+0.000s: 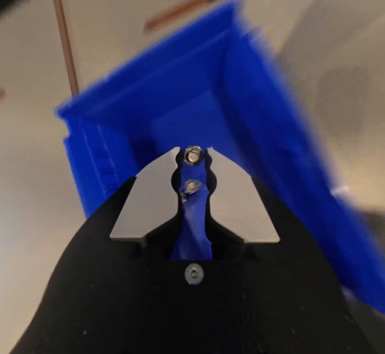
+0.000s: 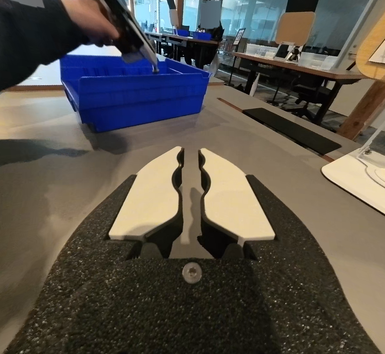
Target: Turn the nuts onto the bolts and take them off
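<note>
Grey table (image 2: 218,127), blue bin (image 2: 135,98), silver bolt (image 1: 192,155) (nut-tipped) gripped.

Both grippers are showing the same build — the left gripper (image 1: 192,152) and right gripper (image 2: 191,152) are each wearing pale wavy-edged finger plates on a black speckled body with one silver screw — while a dark sleeve (image 2: 31,39) is covering the person's arm

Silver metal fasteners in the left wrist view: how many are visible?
2. One silver bolt with a nut sits between the left gripper fingertips; another silver fastener lies blurred on the blue plastic bin floor below. The gripper may hide more.
</note>
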Tool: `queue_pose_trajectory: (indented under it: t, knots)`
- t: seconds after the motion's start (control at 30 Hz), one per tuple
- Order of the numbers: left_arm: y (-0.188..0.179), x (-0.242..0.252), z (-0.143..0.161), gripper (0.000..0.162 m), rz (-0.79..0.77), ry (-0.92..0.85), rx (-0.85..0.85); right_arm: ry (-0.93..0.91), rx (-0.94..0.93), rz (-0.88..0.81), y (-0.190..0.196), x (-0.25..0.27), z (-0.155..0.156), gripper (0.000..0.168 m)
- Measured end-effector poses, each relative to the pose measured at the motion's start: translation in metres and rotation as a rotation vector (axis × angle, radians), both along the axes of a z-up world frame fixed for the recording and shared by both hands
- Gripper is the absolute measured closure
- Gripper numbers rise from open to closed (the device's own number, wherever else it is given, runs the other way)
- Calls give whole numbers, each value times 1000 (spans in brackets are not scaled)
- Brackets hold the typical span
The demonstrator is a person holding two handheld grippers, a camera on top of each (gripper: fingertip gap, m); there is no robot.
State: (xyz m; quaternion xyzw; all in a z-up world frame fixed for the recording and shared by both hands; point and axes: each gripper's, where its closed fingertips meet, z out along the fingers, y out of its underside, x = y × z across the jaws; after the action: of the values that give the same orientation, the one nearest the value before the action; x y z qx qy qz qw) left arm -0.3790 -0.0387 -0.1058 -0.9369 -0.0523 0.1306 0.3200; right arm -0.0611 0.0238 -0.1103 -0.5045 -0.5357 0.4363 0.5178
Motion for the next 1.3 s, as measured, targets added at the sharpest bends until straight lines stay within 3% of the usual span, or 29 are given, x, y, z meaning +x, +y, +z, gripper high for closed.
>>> queue_pose_trajectory:
  t: [0.13,0.23,0.37,0.5,0.67,1.0,1.2,1.3]
  knots:
    - [23,91,52,143,-246,10,153,48,6,-37,6,6,10,156]
    - [36,167,57,143,-449,17,150,90,26,-93,15,16,19,156]
    - [54,252,14,143,-676,-44,60,143,65,-195,33,34,34,156]
    - [63,300,-41,143,-773,-124,-48,109,62,-327,53,47,34,158]
    - [65,321,-69,143,-809,-149,-129,100,-1,-330,59,49,31,159]
    - [64,330,-80,143,-804,-208,-135,37,-46,-264,53,39,17,158]
    - [65,320,-66,120,-754,-210,-49,11,-64,-213,49,34,10,155]
    - [60,312,-61,114,-722,-219,-1,-83,-101,-85,35,26,-5,152]
